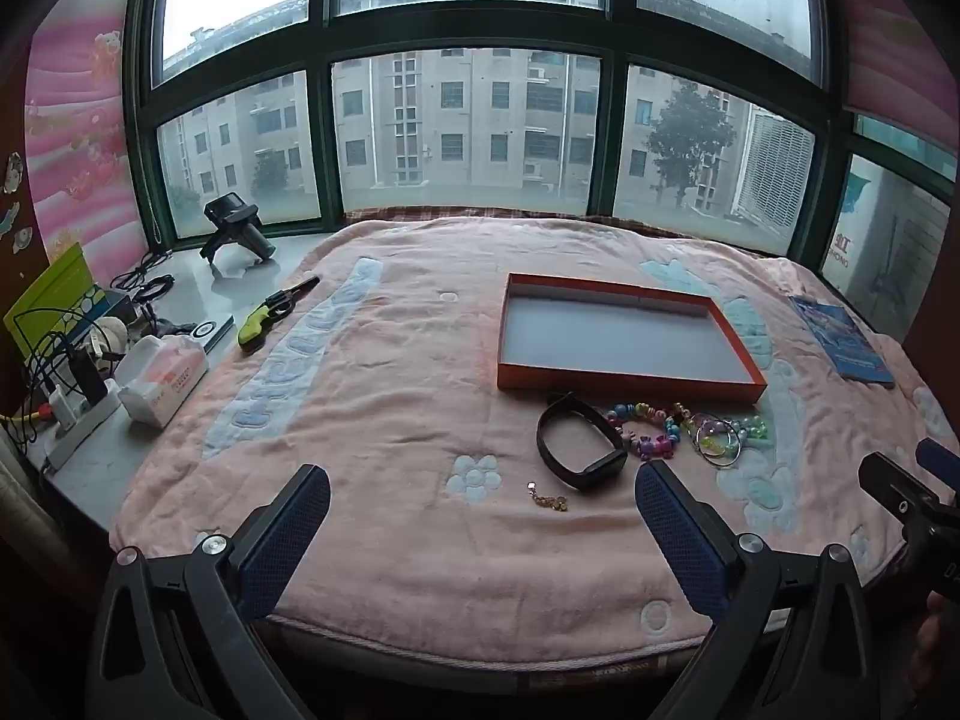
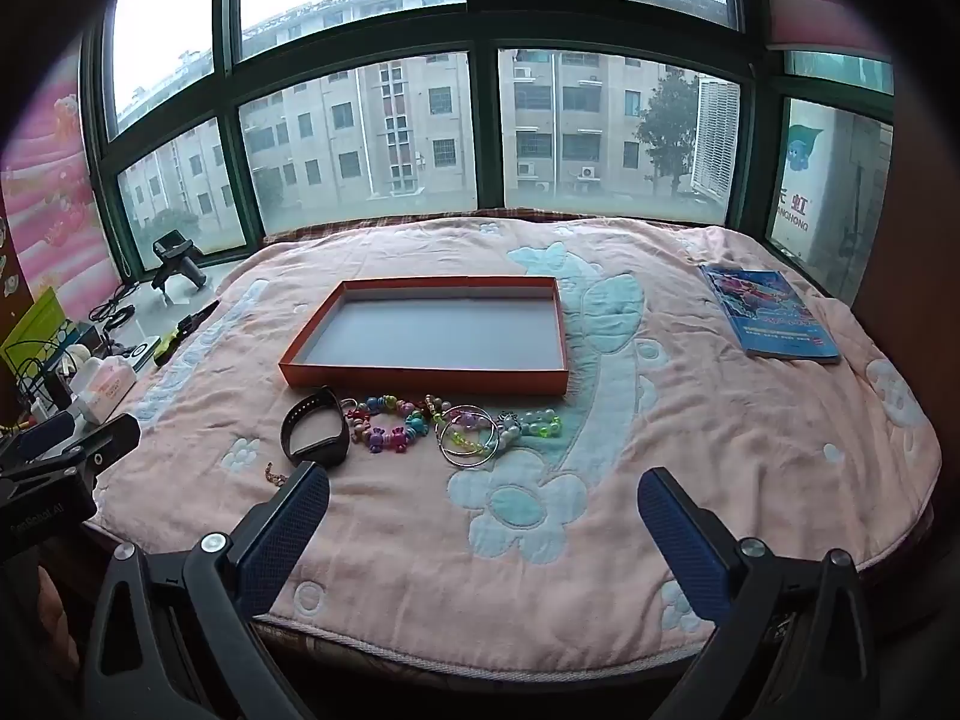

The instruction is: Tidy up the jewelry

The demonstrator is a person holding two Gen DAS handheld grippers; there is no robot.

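Observation:
An empty orange tray (image 1: pixel 630 383) (image 2: pixel 420 377) lies on the pink blanket. In front of it lie a black wristband (image 1: pixel 579 441) (image 2: pixel 315 429), a colourful bead bracelet (image 1: pixel 645 423) (image 2: pixel 390 423), silver bangles (image 1: pixel 717 438) (image 2: pixel 468 438), a green-white bead bracelet (image 2: pixel 534 423) and a small gold chain (image 1: pixel 549 500) (image 2: pixel 275 474). My left gripper (image 1: pixel 480 498) is open and empty, above the blanket's near part, the chain between its fingers. My right gripper (image 2: pixel 483 501) is open and empty, just in front of the bangles.
A blue book (image 1: pixel 843 339) (image 2: pixel 771 312) lies on the right of the blanket. On the left sill are a toy pistol (image 1: pixel 273 312), a spare gripper (image 1: pixel 234 231), a white tissue box (image 1: pixel 162 378), cables and a power strip (image 1: pixel 78 414). Windows stand behind.

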